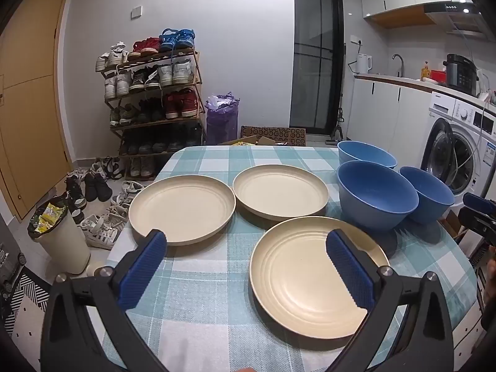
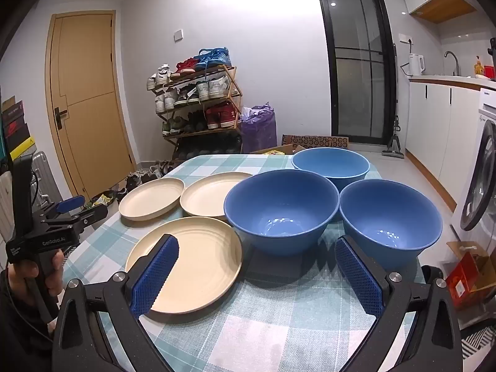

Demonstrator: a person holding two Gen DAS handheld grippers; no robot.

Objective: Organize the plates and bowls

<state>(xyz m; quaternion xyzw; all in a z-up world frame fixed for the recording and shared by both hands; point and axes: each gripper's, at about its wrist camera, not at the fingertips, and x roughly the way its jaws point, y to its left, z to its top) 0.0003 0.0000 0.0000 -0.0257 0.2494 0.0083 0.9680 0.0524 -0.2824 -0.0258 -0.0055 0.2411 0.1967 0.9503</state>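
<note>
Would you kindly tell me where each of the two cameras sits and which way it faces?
Left wrist: on the left gripper, looking down over the table's plates; own open jaws show, right gripper at the edge.
Right wrist: on the right gripper, facing the bowls; own open jaws, left gripper and hand show.
Shared: three plates, three bowls, shoe rack.

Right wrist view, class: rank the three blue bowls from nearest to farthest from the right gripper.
Measured from the right gripper, which is open and empty:
1. and 2. Middle bowl, ahead and slightly left, and right bowl, ahead on the right: too close to call.
3. Far bowl, behind both, near the table's back edge.
</note>
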